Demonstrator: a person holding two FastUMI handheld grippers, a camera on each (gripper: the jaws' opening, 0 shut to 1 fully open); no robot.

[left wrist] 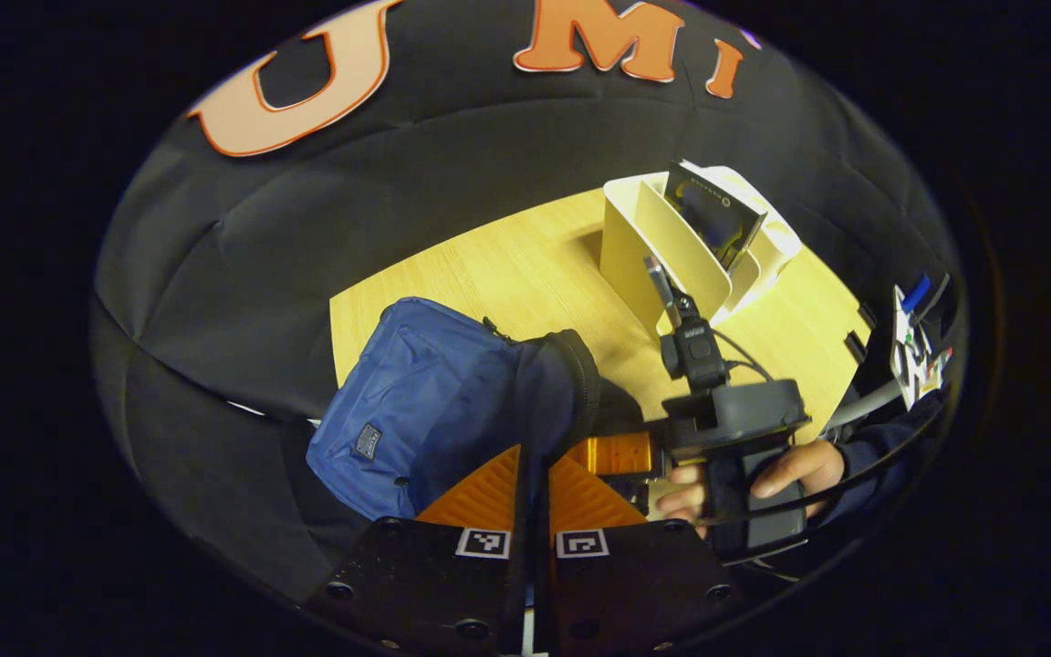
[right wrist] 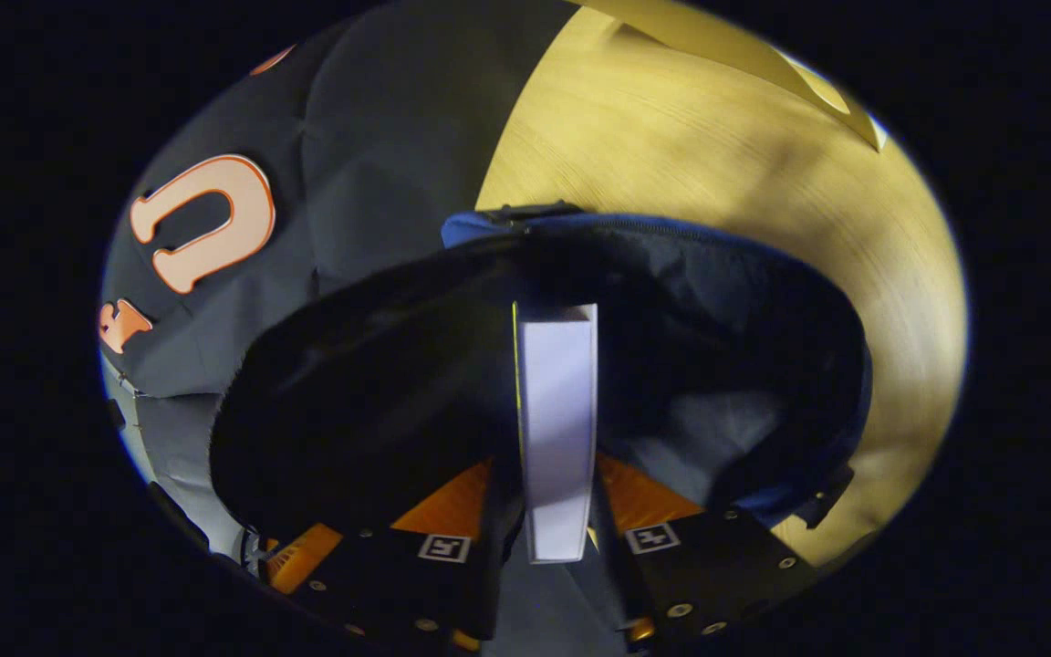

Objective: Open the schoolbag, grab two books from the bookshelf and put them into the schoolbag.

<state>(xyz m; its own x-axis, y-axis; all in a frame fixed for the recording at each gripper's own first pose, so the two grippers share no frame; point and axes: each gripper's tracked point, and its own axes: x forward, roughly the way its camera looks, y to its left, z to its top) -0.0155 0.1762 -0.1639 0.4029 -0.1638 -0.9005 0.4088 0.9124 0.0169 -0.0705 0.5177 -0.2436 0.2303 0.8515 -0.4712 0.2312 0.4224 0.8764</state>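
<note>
Blue schoolbag [right wrist: 763, 301] open, right gripper [right wrist: 555, 511] clamping book [right wrist: 557, 411]

A blue schoolbag [left wrist: 434, 401] is seen at centre left of the left gripper view, its mouth held open. A white-edged book [right wrist: 557, 429] is poised upright in that opening. Another dark book [left wrist: 715, 219] is stood in the white bookshelf [left wrist: 671, 251], upper right.

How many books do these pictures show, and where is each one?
2. One white-edged book is held between the right gripper's jaws, going into the open blue fabric schoolbag. One dark-covered book stands in the white bookshelf. Others may be hidden inside the bag.
</note>
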